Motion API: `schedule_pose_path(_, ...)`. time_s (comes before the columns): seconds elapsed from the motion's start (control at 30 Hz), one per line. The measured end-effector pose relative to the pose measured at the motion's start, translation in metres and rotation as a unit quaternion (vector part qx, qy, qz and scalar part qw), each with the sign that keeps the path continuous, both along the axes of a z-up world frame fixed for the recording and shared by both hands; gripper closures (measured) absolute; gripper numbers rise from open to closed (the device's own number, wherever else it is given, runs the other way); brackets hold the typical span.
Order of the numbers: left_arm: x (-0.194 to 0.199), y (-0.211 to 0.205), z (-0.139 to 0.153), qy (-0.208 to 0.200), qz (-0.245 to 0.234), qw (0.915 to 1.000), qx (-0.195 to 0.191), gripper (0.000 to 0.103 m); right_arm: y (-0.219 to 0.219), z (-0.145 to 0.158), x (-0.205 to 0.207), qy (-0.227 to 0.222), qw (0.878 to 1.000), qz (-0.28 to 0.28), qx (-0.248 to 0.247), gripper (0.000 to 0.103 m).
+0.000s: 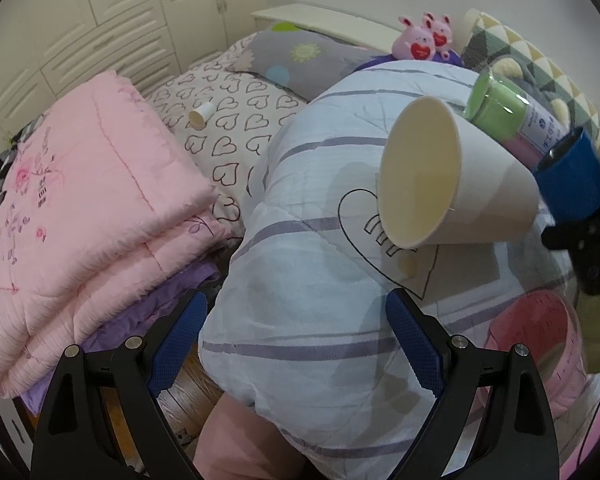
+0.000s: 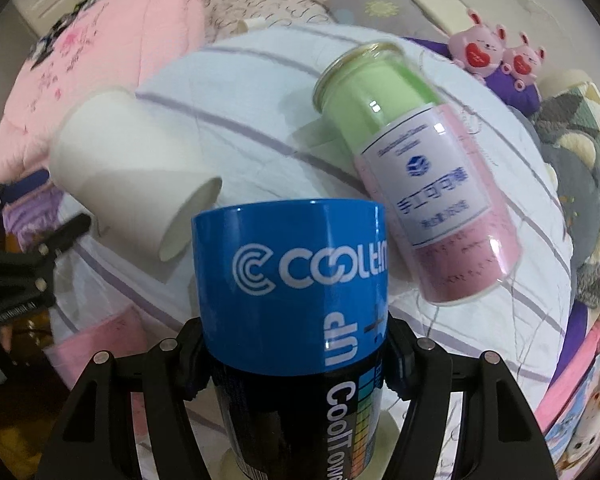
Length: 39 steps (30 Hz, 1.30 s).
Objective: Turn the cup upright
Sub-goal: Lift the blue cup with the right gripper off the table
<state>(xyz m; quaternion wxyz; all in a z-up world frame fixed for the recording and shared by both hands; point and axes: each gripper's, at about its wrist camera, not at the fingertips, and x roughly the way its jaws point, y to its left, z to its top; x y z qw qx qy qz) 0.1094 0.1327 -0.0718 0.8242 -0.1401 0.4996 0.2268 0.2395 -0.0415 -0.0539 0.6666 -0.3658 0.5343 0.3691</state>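
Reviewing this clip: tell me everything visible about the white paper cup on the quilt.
The white paper cup is plain and unprinted, with a cream inside and a thin rolled rim. It looks empty. It lies on its side on the white striped quilt, mouth toward the left wrist camera, its recessed base facing the right one. Neither gripper holds it; whether the blue can touches it is unclear.

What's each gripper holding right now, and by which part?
The right gripper clamps the blue can around its lower body. The left gripper is open, holding nothing.
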Motion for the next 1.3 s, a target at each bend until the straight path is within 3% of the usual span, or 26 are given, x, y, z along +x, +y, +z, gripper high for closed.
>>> schedule_pose_path(0.33,-0.005,-0.024,0.033,-0.023,-0.08,0.9961,0.029,0.01,-0.027,0.033,-0.024,-0.019,0.998,-0.052,0.016,0.035)
schedule_pose_path(0.7,-0.019,-0.051,0.068,-0.06,-0.214,0.9735,0.055,0.01,-0.079,0.061,-0.079,-0.015,0.983,-0.177,0.048,0.035)
schedule_pose_path(0.87,-0.022,-0.061,0.067,-0.05,-0.271,0.9579,0.081,0.01,-0.101,0.049,-0.106,0.009,0.968,-0.244,0.062,0.035)
schedule_pose_path(1.13,-0.026,-0.068,0.057,-0.043,-0.35,0.9314,0.09,0.01,-0.115,0.01,-0.147,0.05,0.938,-0.334,0.081,0.035)
schedule_pose_path(1.3,-0.022,-0.069,0.045,-0.033,-0.371,0.9237,0.09,0.01,-0.114,-0.01,-0.157,0.052,0.922,-0.37,0.101,0.035)
